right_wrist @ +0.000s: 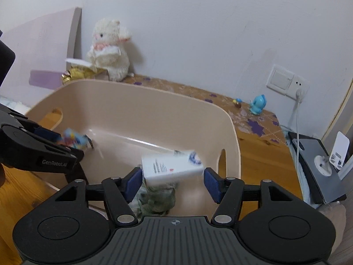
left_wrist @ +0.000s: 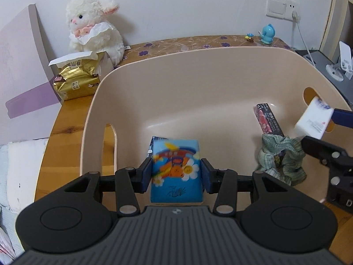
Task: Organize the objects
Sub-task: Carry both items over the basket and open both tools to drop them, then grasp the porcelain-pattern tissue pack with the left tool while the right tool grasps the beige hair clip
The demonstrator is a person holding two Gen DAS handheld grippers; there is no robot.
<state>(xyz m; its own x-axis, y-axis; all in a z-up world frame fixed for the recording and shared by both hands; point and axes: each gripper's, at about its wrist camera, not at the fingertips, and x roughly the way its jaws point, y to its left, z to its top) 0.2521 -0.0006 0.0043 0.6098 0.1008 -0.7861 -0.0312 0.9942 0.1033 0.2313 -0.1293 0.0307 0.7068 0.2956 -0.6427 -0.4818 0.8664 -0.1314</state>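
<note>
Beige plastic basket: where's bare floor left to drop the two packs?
Bare floor spans the middle and back of the beige plastic basket, between the blue cartoon tissue pack in the left gripper and the black-and-pink box. The right side is crowded: that box, the green checked cloth, the white box in the right gripper.

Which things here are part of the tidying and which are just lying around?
In the job: beige tub, blue packet in left tool, white box, green cloth.
Lying about: plush bunny, gold bag, blue figurine.
</note>
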